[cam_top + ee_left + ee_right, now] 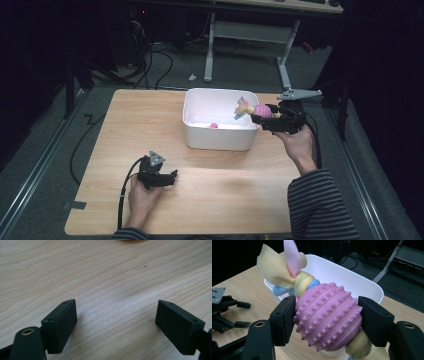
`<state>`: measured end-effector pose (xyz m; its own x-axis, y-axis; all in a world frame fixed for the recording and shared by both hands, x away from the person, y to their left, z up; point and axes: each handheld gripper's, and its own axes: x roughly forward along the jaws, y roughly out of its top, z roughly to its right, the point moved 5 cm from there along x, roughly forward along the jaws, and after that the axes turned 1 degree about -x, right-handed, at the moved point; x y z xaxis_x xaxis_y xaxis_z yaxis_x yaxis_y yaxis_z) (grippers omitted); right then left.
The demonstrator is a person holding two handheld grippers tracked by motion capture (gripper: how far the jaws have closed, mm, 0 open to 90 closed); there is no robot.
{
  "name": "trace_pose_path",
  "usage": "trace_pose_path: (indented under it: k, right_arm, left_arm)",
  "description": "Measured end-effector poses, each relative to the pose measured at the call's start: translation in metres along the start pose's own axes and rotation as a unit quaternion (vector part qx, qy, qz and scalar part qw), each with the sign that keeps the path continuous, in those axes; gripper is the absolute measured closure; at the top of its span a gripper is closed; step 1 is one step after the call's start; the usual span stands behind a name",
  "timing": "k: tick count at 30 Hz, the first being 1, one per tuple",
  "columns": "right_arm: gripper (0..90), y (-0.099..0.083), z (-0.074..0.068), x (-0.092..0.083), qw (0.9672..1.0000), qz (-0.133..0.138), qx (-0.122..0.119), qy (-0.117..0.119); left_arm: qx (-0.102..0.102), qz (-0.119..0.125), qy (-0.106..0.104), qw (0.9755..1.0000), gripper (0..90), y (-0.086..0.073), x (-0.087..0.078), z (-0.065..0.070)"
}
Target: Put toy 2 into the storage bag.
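Observation:
A pink knobbly ball toy (328, 316) with yellow, pink and blue cloth strips (280, 266) knotted at its end is clamped between the jaws of my right gripper (327, 320). In the high view that gripper (260, 118) holds the toy (261, 110) over the right rim of a white bin (217, 139). A small pink item (213, 125) lies inside the bin. My left gripper (173, 176) rests low over the wooden table near the front left, jaws wide apart with bare wood between them (116, 320).
The wooden table (235, 190) has open surface in front of the bin. Beyond the table stand a white desk frame (248, 35), dark floor and cables (150, 65). The person's striped sleeve (320, 205) comes in at the bottom right.

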<state>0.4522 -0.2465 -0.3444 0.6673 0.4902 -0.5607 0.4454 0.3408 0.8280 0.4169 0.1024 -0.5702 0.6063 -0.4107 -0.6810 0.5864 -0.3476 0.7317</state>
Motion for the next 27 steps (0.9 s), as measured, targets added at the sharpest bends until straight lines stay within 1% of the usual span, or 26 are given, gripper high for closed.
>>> trace_pose_path:
  k: [4, 6, 10, 11, 13, 16, 17, 22, 27]
  right_arm:
    - [33.9, 0.006, -0.001, 0.005, 1.0000, -0.001, -0.006, -0.001]
    - [33.8, 0.010, -0.003, 0.011, 0.9999, -0.004, -0.011, 0.000]
    - [33.8, 0.014, -0.004, 0.017, 0.9999, -0.006, -0.008, 0.004]
    - [33.8, 0.015, -0.004, 0.022, 0.9999, -0.007, -0.013, 0.003]
    - [33.8, 0.015, -0.004, 0.028, 0.9998, -0.010, -0.014, 0.003]
    - [33.8, 0.014, -0.004, 0.041, 0.9996, -0.023, -0.015, 0.003]
    - [33.8, 0.014, -0.003, 0.044, 0.9995, -0.029, -0.013, 0.003]
    - [33.8, 0.014, -0.003, 0.062, 0.9991, -0.041, -0.007, 0.011]
    - [33.7, 0.015, -0.008, 0.077, 0.9982, -0.055, -0.020, 0.016]
  left_arm:
    - [0.000, 0.000, 0.000, 1.0000, 18.0, 0.000, 0.000, 0.000]
    - [0.000, 0.000, 0.000, 1.0000, 18.0, 0.000, 0.000, 0.000]
    - [0.000, 0.000, 0.000, 1.0000, 18.1, 0.000, 0.000, 0.000]
    - [0.000, 0.000, 0.000, 1.0000, 18.1, 0.000, 0.000, 0.000]
    - [0.000, 0.000, 0.001, 1.0000, 18.4, 0.000, 0.000, 0.000]
    - [-0.001, 0.001, 0.001, 1.0000, 18.5, 0.000, 0.000, 0.000]
    - [-0.001, 0.001, 0.001, 1.0000, 18.6, 0.000, 0.000, 0.000]
    - [-0.001, 0.001, 0.001, 1.0000, 18.6, 0.000, 0.000, 0.000]
    - [0.000, 0.000, 0.001, 1.0000, 18.6, 0.000, 0.000, 0.000]
